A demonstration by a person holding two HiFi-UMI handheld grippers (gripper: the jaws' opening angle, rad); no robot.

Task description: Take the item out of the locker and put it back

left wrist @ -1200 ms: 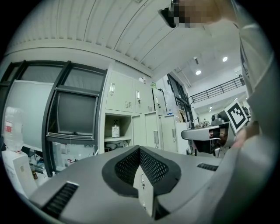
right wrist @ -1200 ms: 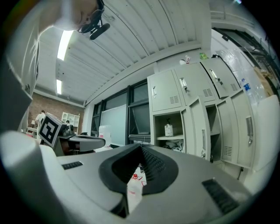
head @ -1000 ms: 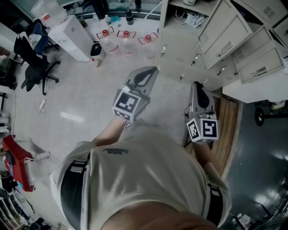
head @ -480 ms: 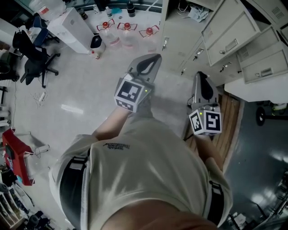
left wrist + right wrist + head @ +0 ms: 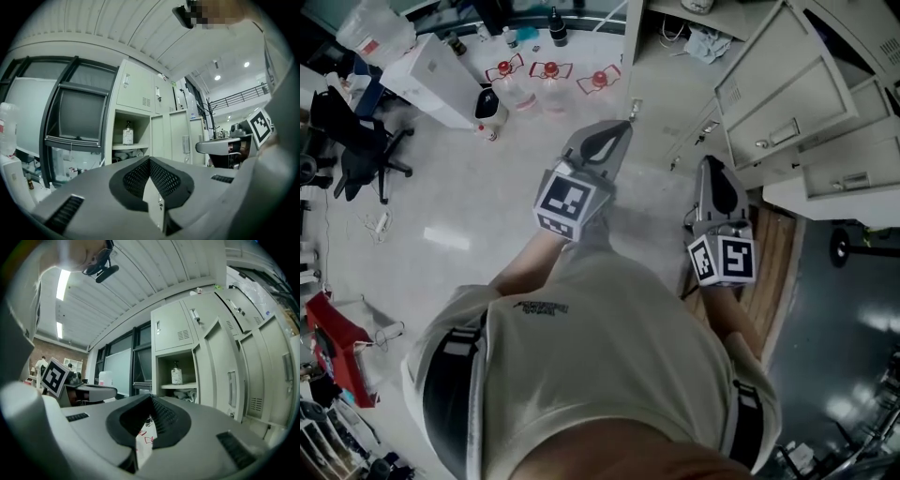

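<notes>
The open locker compartment holds a clear pump bottle on its shelf, with crumpled cloth underneath. The left gripper view shows the same bottle some way ahead. My left gripper and right gripper are held side by side in front of my body, pointing toward the lockers. Both are shut with nothing between the pads, as each gripper view shows at the left gripper's tips and the right gripper's tips. Neither gripper is near the bottle.
Several locker doors stand ajar at the upper right. Water bottles with red caps and a white box sit on the floor ahead. An office chair is at the left, and a wooden platform lies beside my right gripper.
The head camera has swayed a little. Both grippers stay shut and in about the same place in front of me.
</notes>
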